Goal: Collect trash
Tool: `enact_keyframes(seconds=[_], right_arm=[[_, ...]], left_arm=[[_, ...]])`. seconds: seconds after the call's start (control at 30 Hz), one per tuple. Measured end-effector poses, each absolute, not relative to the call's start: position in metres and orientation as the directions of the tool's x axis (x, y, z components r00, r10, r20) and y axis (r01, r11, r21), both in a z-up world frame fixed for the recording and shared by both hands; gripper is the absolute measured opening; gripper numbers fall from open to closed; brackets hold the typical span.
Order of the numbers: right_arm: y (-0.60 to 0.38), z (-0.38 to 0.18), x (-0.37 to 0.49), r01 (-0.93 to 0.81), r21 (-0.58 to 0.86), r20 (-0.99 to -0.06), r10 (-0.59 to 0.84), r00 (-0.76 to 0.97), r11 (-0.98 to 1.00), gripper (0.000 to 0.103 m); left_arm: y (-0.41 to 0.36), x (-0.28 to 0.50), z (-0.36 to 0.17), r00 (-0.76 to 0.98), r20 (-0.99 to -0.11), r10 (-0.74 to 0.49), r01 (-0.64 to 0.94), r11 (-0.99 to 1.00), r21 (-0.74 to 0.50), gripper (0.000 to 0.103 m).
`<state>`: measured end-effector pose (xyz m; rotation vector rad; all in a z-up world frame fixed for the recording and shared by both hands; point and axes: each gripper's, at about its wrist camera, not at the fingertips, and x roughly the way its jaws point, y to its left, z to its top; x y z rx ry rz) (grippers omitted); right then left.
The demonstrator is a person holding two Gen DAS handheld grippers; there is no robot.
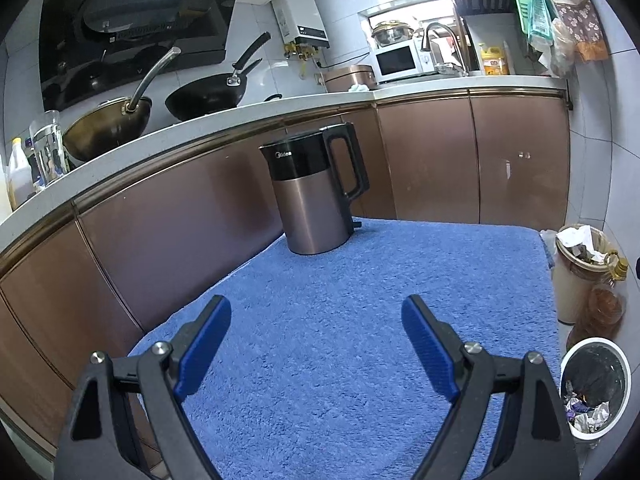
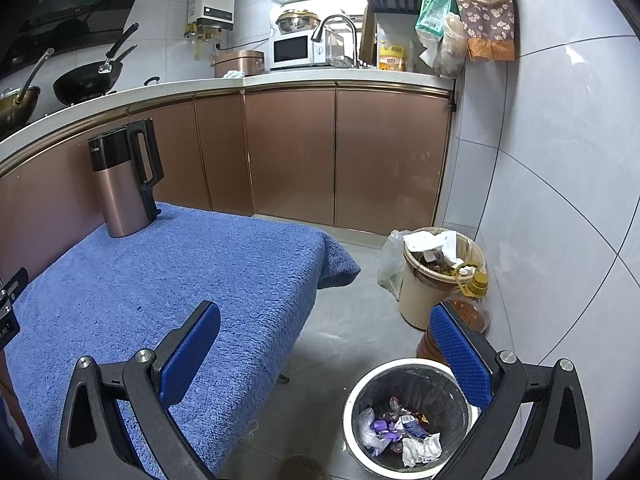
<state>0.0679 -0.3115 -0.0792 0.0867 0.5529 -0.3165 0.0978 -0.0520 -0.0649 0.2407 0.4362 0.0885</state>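
We hold 2 empty, wide-open tools: the left hand-held gripper over the bare blue-towelled surface, the right hand-held gripper above the trash bin holding wrappers. Collection seems finished; next, check for strays.

We see a low table covered by a blue towel, one corner of the cloth drooping over the edge. On it stands only a copper-and-black electric kettle, upright near the far left side, its handle turned toward the cabinets.
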Motion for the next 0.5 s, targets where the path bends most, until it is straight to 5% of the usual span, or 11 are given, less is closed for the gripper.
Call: enact_keyframes(seconds=[0.5], right_arm=[[-0.313, -0.074, 0.061, 0.328, -0.010, -0.519, -0.285, 0.806, 0.945, 0.103]], left_arm=[[-0.065, 0.095, -0.061, 0.904, -0.425, 0.035, 0.066, 0.973, 0.221, 0.087]])
